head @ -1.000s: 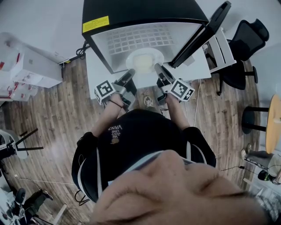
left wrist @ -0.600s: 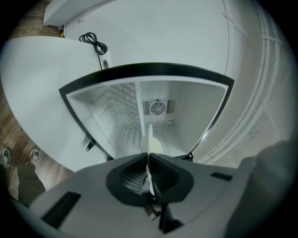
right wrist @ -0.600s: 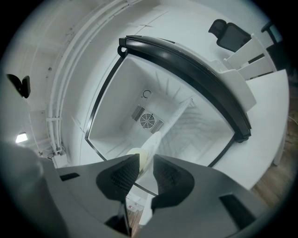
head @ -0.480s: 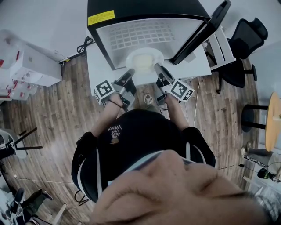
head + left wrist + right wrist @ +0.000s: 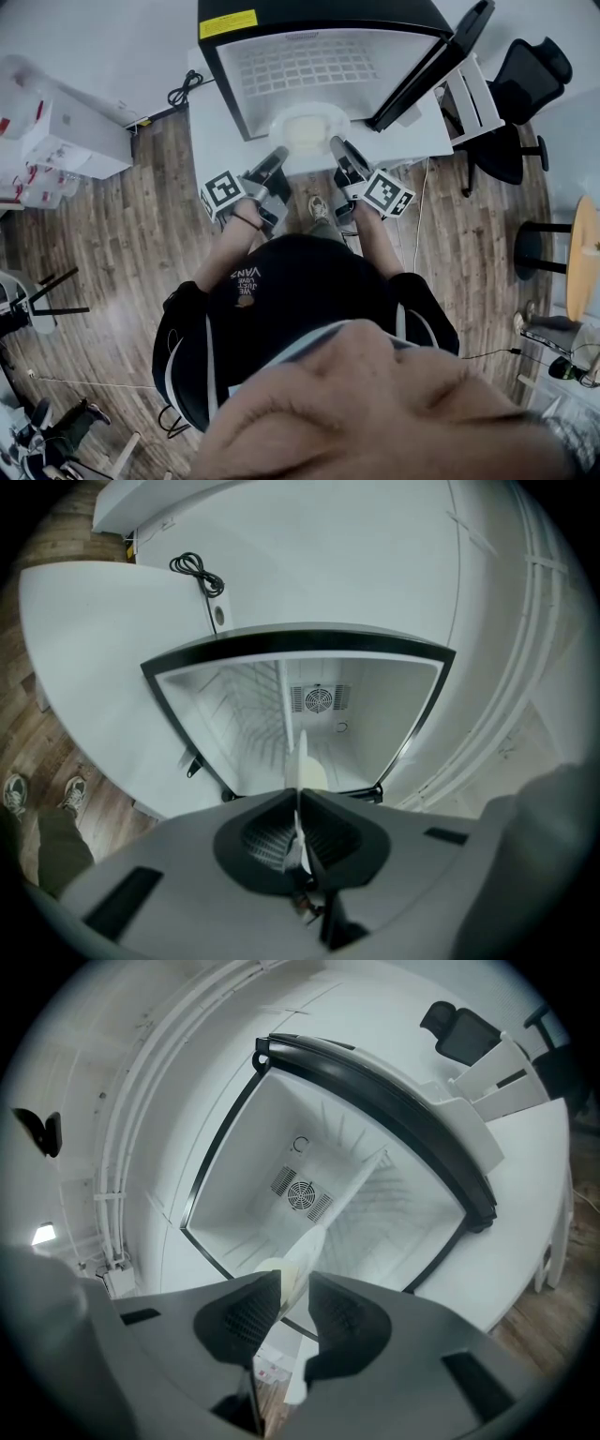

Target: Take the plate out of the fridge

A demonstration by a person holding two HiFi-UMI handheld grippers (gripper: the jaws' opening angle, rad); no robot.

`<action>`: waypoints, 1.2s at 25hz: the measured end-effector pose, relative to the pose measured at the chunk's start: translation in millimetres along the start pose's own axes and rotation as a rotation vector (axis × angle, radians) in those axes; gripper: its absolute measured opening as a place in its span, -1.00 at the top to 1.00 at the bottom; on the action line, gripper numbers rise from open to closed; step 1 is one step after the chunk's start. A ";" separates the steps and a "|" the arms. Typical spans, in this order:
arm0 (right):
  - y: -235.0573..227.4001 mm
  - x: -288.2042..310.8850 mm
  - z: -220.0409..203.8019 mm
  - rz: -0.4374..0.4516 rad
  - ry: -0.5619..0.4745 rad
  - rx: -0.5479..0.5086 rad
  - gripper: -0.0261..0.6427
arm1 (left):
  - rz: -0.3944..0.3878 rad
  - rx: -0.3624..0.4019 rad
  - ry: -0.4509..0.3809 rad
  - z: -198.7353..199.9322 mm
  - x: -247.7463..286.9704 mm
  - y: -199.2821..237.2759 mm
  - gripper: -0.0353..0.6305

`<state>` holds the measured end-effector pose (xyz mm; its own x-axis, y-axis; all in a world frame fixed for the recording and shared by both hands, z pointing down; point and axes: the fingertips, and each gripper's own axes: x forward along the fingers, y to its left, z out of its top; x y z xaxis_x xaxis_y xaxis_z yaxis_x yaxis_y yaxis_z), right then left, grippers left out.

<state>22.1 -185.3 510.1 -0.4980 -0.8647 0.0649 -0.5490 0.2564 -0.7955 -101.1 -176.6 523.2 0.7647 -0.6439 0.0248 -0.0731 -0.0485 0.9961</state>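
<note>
Plate at the fridge mouth, gripped from both sides.
My left gripper [image 5: 278,155] is clamped fully down on the plate [image 5: 309,131] at its 8 o'clock rim. My right gripper [image 5: 336,147] pinches the 4 o'clock rim, fingers narrow. The plate sits at the open front of the fridge [image 5: 319,17], 12 o'clock from me.

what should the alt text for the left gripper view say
The left gripper is clamped on the rim of a white plate, seen edge-on, in front of an open fridge whose white interior has a fan vent at the back.
</note>
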 end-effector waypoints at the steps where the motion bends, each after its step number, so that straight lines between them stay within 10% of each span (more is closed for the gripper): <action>1: 0.8 -1.2 -1.7 -0.001 0.001 0.000 0.62 | 0.001 -0.003 0.000 -1.1 -2.1 0.5 0.81; 30: 7.1 -25.8 -5.2 0.011 0.017 -0.015 0.62 | 0.001 0.003 -0.009 -25.3 -14.5 -1.1 0.81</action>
<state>27.6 -159.0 505.9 -0.5154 -0.8543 0.0664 -0.5535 0.2727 -0.7869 -95.9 -147.9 523.8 0.7591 -0.6505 0.0249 -0.0758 -0.0504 0.9958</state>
